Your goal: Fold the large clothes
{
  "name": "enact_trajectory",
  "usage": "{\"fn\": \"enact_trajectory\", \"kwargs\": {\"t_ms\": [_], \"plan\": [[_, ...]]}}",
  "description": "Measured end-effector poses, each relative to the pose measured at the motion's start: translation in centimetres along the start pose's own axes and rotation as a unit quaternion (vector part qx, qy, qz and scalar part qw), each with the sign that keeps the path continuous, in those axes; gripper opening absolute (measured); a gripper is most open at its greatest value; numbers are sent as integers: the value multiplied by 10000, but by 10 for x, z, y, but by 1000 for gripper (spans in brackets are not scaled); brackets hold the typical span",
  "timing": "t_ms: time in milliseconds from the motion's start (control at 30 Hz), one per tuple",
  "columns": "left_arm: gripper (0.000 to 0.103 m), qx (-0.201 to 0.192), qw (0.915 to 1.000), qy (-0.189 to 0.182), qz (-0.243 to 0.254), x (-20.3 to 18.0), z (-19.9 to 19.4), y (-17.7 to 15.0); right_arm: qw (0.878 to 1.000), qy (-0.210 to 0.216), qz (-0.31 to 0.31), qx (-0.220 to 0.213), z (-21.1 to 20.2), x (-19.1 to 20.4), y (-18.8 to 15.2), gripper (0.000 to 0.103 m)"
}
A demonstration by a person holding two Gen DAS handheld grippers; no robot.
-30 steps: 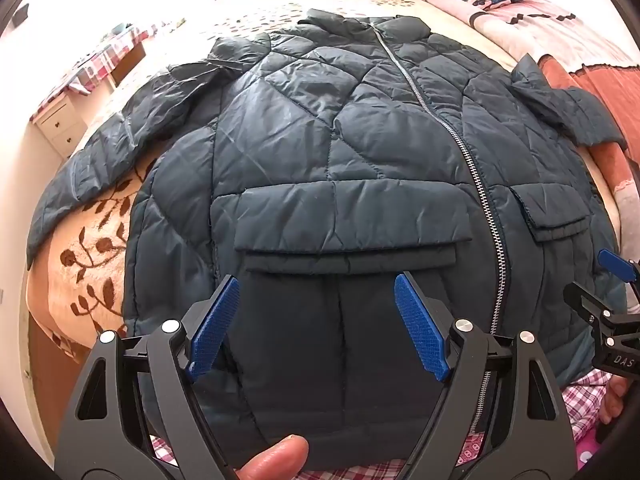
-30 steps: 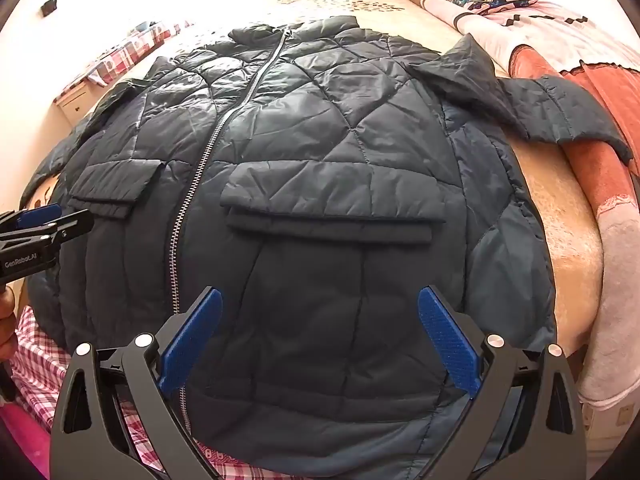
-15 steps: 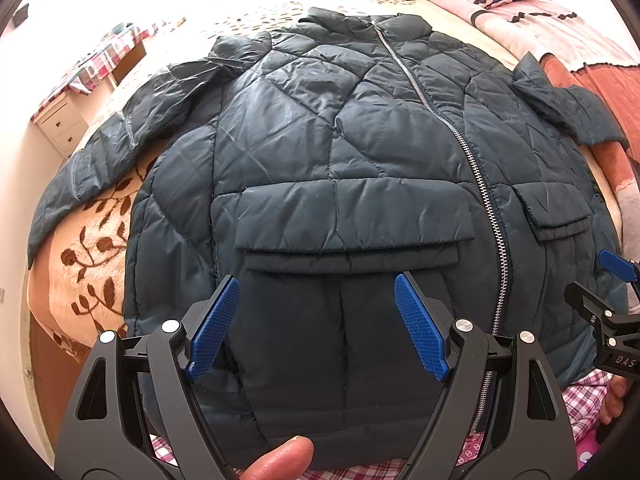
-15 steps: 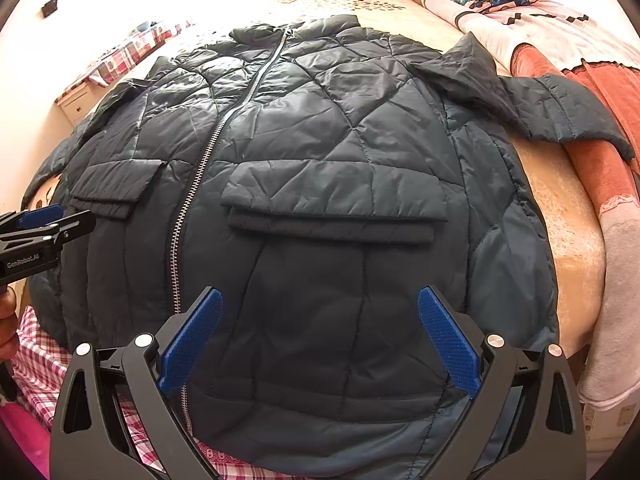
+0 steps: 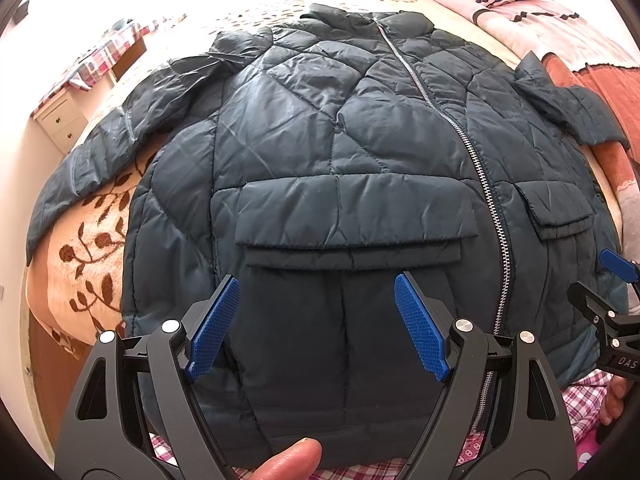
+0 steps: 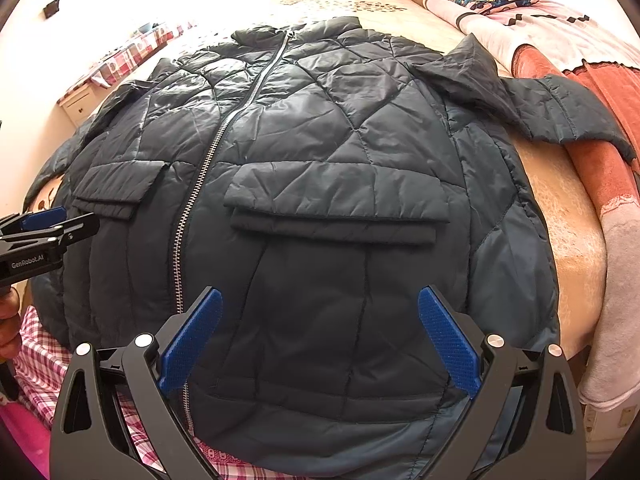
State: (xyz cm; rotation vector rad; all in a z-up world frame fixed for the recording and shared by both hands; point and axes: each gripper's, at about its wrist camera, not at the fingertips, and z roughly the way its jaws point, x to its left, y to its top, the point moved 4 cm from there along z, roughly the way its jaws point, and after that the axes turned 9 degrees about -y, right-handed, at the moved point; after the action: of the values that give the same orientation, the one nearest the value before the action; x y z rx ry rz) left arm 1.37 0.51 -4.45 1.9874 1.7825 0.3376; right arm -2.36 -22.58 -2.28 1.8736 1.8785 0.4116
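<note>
The jacket (image 5: pixel 340 168) lies face up and zipped on the bed (image 5: pixel 92 248), collar away from me, hem at the near edge over a checked cloth (image 6: pixel 40 352), both sleeves flung out to the sides. Nothing is folded yet, so I judge this to be the very start: I am poised above the hem, choosing a first hold.

My left gripper (image 5: pixel 316 320) hangs over the left pocket (image 5: pixel 352 216) with its blue pads spread wide and nothing between them. My right gripper (image 6: pixel 320 336) hangs the same way over the other pocket (image 6: pixel 336 204), jaws wide apart and empty.

The next move, as I see it, calls for bringing the sleeves in across the chest: the left sleeve (image 5: pixel 96 160) trails down over the bed's side, and the right sleeve (image 6: pixel 552 108) rests on a reddish blanket (image 6: pixel 600 160) (its cuff seems to hang past it, though the lens bends that edge badly).

Against the earlier frames I find no real difference: jacket, sleeves and both grippers sit as they did.
</note>
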Motion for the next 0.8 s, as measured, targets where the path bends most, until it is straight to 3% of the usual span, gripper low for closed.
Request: {"fn": "enact_trajectory", "kwargs": {"t_ms": [800], "plan": [[80, 88, 9999, -12, -55, 2, 1, 1, 10000, 39, 40, 38, 1, -4, -1, 95]]}}
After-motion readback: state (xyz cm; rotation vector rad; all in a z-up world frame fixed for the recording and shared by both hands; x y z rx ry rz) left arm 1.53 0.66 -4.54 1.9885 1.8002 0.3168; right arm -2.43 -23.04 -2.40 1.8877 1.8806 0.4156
